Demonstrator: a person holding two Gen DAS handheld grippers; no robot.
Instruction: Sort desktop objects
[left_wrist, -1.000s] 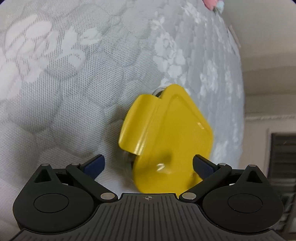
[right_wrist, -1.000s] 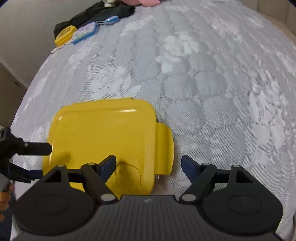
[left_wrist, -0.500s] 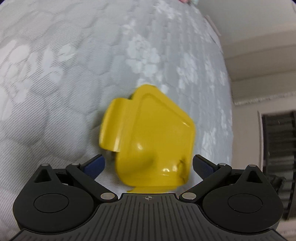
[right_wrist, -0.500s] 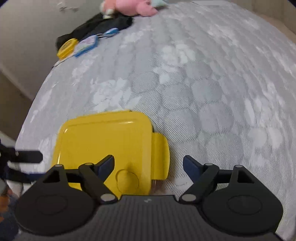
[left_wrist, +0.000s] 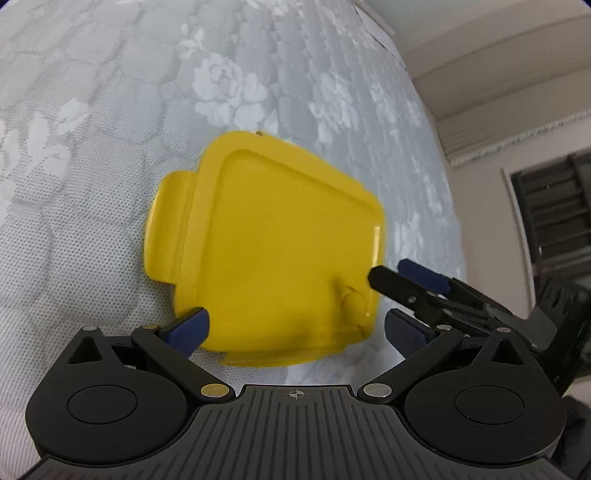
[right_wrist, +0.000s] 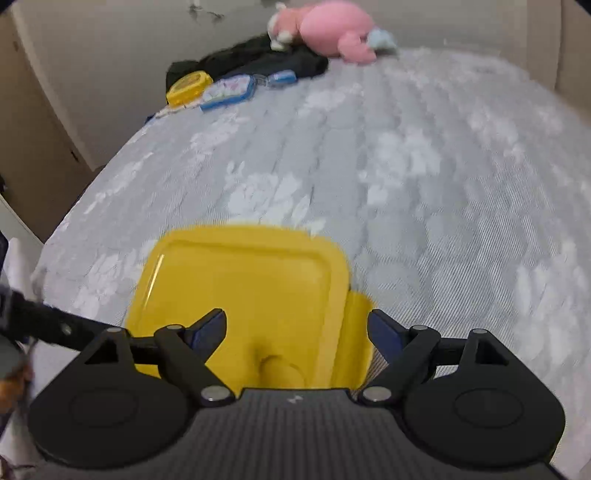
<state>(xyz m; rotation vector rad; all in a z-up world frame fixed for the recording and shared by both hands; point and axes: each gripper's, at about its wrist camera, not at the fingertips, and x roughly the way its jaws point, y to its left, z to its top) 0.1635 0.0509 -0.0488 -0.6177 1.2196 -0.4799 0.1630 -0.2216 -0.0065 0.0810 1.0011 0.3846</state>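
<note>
Big grey floral mattress (right_wrist: 406, 166) carries everything. Yellow lid (left_wrist: 273, 254) lies flat near its front edge, no readable writing on it. Left tongs (left_wrist: 295, 328) and right tongs (right_wrist: 295, 328) both gape wide, straddling the lid, gripping nothing. Pink plush (right_wrist: 328, 27) sits at the far edge.

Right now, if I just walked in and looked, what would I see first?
The big yellow lid jumps out first: it lies flat on the grey flowered bedcover, with the open left gripper and open right gripper close around it. Next, the pink plush toy sits at the far end, beside dark clothes and small tins.
</note>
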